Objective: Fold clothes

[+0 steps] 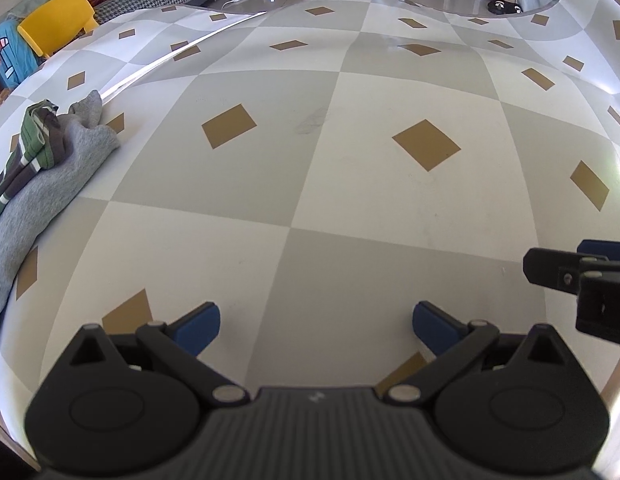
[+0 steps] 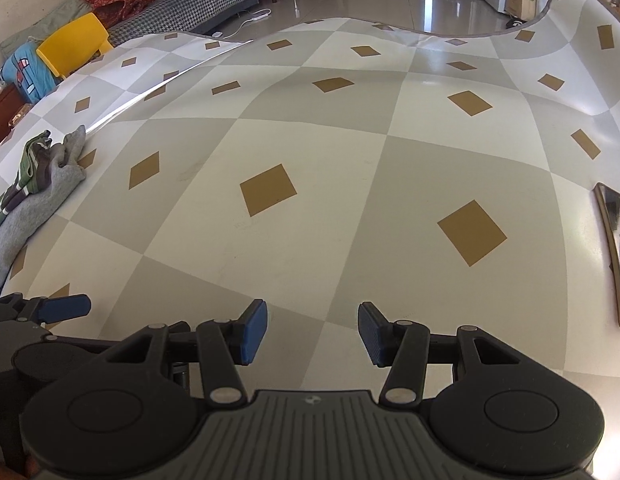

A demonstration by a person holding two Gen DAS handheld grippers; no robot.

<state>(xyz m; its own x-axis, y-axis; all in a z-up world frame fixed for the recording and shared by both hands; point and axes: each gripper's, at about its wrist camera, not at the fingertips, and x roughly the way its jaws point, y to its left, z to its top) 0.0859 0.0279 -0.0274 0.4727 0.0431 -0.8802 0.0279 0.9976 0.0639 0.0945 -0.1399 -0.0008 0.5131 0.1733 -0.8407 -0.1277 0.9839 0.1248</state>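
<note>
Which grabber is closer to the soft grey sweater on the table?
Left. The left gripper hovers open, with the crumpled grey sweater off to its left; the right gripper sits farther away, beyond the left one.

I see the clothes [image 1: 42, 168] piled at the table's [image 1: 310, 184] left edge, a chair [image 1: 58, 20] behind them, a phone [image 2: 619, 256] far right.

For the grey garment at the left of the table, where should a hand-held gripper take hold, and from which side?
Probably the bare, bunched far end of the grey garment, reached from the open table side on its right. That end humps up in folds clear of the tablecloth, giving the fingers an edge, while the green striped garment lies over its left part.
</note>
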